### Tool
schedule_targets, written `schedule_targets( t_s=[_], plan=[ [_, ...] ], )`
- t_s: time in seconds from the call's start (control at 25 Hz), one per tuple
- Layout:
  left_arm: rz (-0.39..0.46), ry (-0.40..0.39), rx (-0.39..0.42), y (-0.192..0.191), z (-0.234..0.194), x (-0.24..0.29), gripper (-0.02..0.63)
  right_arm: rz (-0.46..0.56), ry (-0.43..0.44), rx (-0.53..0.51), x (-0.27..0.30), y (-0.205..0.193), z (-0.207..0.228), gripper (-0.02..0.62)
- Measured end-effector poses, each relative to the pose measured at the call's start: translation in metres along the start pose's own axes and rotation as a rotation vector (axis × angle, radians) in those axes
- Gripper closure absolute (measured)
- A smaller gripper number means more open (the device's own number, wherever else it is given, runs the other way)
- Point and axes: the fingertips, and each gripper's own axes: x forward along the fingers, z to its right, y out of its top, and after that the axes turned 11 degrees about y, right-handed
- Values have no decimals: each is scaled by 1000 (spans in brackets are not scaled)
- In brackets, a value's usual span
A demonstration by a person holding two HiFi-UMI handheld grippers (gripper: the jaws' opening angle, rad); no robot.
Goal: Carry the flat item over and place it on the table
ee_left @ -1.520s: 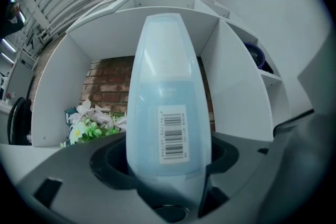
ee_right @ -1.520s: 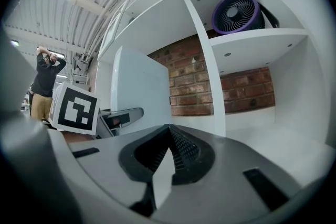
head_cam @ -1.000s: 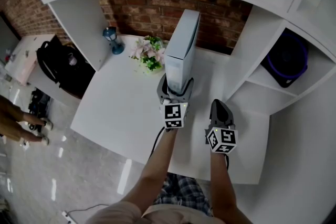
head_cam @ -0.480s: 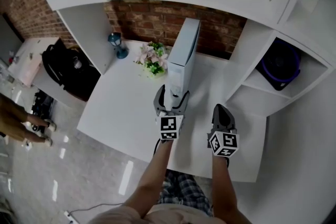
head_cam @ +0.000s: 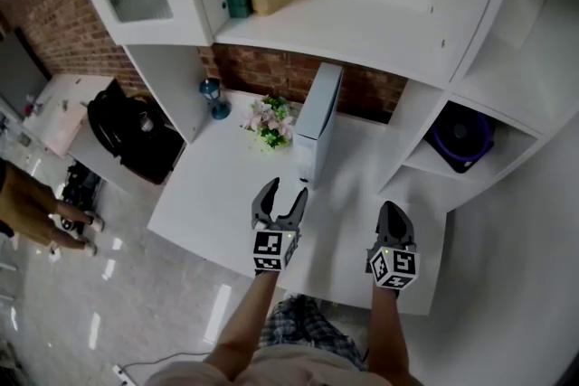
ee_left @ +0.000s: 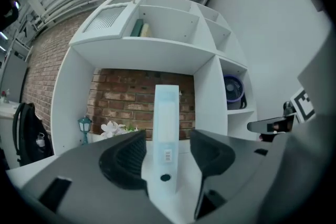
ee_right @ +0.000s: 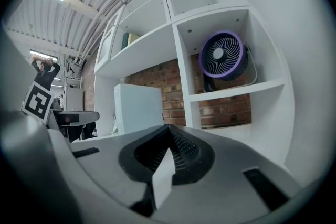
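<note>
your left gripper (ee_left: 167,150) has its jaws spread wide with nothing clamped between them. the gap frames the flat item (ee_left: 167,113) dead centre, but the item stands beyond the tips and touches neither pad. your right gripper (ee_right: 168,132) has its jaws pressed together on nothing.

in the head view the left gripper sits just below centre of the frame. a strip of bare bench (head_cam: 213,190) separates its tips from the foot of the flat item, which rises upright in the middle of the frame. the item stands on its narrow edge, a pale slab with its thin face towards you. it is just beside the flowers (head_cam: 271,122) and near the brick wall (head_cam: 262,68) at the back of the bench. so it already rests on the bench, as the task asks.

my reading is that jaws this wide, lined up with the thin edge, suit either letting go and backing off or coming in to take hold. the pictures do not settle which.

the right gripper hangs at the lower right, clear of the item, probably because one gripper is enough for so thin a thing. standing on edge, the item looks easy to tip.
</note>
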Motion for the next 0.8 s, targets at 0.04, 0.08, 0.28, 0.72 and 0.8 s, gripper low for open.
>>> schedule_targets(
  t_s=[0.04, 0.08, 0.28, 0.72, 0.8],
  plan=[
    [2, 0, -3, 8, -3, -5, 359, 3, -3, -4, -6, 6, 0, 578],
    [6, -1, -8, 16, -6, -10, 389, 8, -6, -9, -11, 12, 1, 578],
    [34, -10, -23, 43, -15, -31, 499, 46, -19, -45, -38, 37, 7, 579],
    [14, -13, -17, 52, -22, -54, 578, 70, -55, -83, -77, 50, 17, 578],
    [5, -23, -25, 51, -23, -56, 578, 70, -60, -88, -81, 50, 17, 579]
  ],
)
